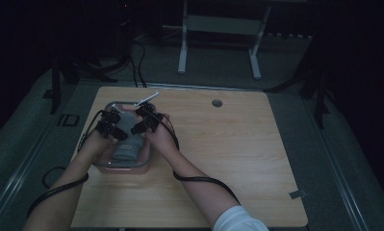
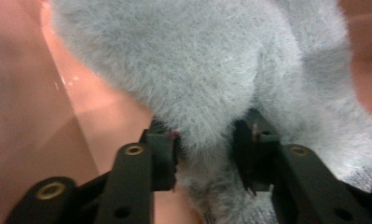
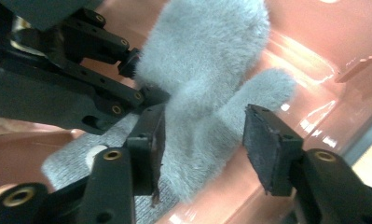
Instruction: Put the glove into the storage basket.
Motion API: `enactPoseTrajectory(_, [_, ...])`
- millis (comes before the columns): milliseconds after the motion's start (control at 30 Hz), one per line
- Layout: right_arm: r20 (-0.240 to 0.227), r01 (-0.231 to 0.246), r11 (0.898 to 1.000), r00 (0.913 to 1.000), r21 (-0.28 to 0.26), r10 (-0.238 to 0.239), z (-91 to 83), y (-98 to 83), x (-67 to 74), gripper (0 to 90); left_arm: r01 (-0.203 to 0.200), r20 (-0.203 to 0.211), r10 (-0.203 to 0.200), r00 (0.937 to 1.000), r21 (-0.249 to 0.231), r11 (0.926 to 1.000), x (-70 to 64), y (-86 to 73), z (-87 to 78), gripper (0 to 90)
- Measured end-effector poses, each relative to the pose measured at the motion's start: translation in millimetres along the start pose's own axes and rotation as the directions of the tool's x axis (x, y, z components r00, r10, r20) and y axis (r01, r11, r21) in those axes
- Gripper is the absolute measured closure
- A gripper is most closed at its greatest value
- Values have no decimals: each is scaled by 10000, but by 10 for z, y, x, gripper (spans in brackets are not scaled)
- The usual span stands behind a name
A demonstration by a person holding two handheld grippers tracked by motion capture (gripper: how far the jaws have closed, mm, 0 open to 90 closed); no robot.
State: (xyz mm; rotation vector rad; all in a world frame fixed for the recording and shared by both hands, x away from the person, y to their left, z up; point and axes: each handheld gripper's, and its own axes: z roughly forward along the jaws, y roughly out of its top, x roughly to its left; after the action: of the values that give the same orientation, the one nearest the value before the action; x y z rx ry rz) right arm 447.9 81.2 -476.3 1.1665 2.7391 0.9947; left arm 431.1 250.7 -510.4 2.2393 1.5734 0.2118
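A fluffy grey mitten (image 1: 126, 150) with a knit cuff lies inside a clear, pink-tinted container (image 1: 132, 166) at the table's left. Both grippers reach down into it. My left gripper (image 1: 118, 134) (image 2: 204, 149) is open, with a fold of the mitten's fur (image 2: 197, 60) filling the gap between its pads and brushing them. My right gripper (image 1: 135, 129) (image 3: 202, 140) is open too. The mitten (image 3: 207, 56) stands between its jaws, with a gap at the right pad (image 3: 263, 144). The left gripper (image 3: 137, 79) touches the mitten's far side in the right gripper view. The container's floor (image 2: 30, 93) (image 3: 305, 60) surrounds the mitten.
The wooden table (image 1: 237, 144) stretches wide to the right, with a round cable hole (image 1: 217, 103) near its far edge. A white rod-like thing (image 1: 146, 100) sits at the container's far rim. A metal frame (image 1: 218, 29) and cables stand on the floor beyond.
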Motion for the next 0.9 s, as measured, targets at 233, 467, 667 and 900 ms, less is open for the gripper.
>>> enactPoseTrajectory(233, [-660,200,9979,9975,-610,-240,-225,-10,-77,382,-79,282,124,9995,-1542,9880,13,-83,-254,291])
enactPoseTrajectory(467, [-1362,736,9938,9871,-838,-846,-473,-65,-102,214,60,679,124,9976,-2640,9645,-64,-247,-461,159])
enactPoseTrajectory(667, [-1388,1356,9825,9784,-1280,-1531,-575,-242,-120,184,-69,1128,523,9922,-3702,9289,-227,-421,-608,158])
enactPoseTrajectory(900, [-1257,1873,9722,9706,-1407,-2052,-704,-467,-102,184,-723,1453,1473,9784,-4271,9013,-556,-568,-741,158])
